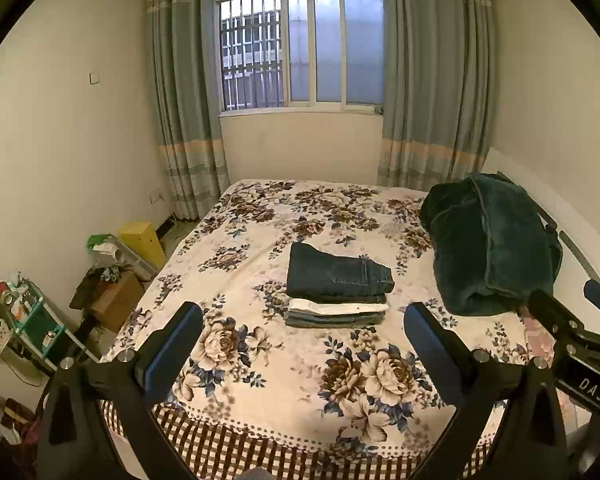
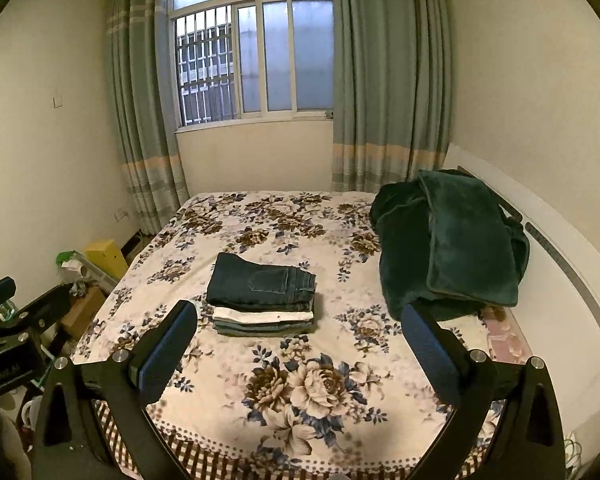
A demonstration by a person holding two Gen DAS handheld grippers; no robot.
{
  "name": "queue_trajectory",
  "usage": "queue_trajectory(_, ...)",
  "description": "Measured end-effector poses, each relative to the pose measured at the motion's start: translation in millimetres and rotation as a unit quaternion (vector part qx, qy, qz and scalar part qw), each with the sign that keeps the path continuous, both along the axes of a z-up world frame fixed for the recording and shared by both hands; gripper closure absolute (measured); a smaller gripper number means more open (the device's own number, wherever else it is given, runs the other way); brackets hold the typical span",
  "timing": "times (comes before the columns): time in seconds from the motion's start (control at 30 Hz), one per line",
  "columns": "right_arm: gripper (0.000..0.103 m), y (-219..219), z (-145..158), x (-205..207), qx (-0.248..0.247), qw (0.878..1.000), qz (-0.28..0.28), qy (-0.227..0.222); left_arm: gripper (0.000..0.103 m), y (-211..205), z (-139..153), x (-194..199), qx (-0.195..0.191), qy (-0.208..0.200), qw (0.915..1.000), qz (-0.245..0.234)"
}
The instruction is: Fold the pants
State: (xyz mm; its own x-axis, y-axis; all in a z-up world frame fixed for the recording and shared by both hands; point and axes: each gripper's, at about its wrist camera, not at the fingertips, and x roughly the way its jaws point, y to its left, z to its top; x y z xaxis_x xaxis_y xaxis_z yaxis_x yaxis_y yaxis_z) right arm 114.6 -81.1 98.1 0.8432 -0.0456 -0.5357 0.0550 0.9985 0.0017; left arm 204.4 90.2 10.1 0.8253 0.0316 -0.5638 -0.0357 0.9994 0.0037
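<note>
A stack of folded pants (image 1: 338,294) lies in the middle of the floral bed (image 1: 260,360), dark blue jeans on top, a white pair and greyish pairs below. It also shows in the right wrist view (image 2: 264,296). My left gripper (image 1: 302,336) is open and empty, held above the bed's near end, short of the stack. My right gripper (image 2: 298,336) is open and empty at about the same distance. The right gripper's body (image 1: 580,344) shows at the right edge of the left wrist view.
A dark green plush blanket (image 2: 448,240) is heaped on the bed's right side by a white headboard (image 2: 560,264). Boxes, a yellow box (image 1: 142,240) and clutter fill the floor left of the bed. A curtained window stands behind.
</note>
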Motion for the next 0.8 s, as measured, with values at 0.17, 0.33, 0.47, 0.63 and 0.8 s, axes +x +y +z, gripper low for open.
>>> queue_trajectory(0.17,0.0,0.2,-1.6,-1.0,0.006,1.0,0.0,0.001,0.0,0.1,1.6,0.9,-0.001,-0.002,1.0,-0.002)
queue_trajectory(0.33,0.0,0.4,-2.2,-1.3,0.005,1.0,0.0,0.001,0.0,-0.8,3.1,2.4,-0.001,0.001,1.0,-0.003)
queue_trajectory(0.47,0.0,0.6,-2.2,-1.3,0.006,1.0,0.0,0.001,0.0,-1.7,3.3,2.6,-0.001,0.001,1.0,-0.003)
queue_trajectory(0.63,0.0,0.6,-2.1,-1.9,0.005,1.0,0.0,0.002,0.0,-1.5,3.4,2.5,-0.001,0.0,1.0,-0.003)
queue_trajectory(0.8,0.0,0.8,-1.9,-1.7,0.006,1.0,0.0,0.001,0.0,-1.0,4.2,0.3,-0.001,-0.002,1.0,-0.002)
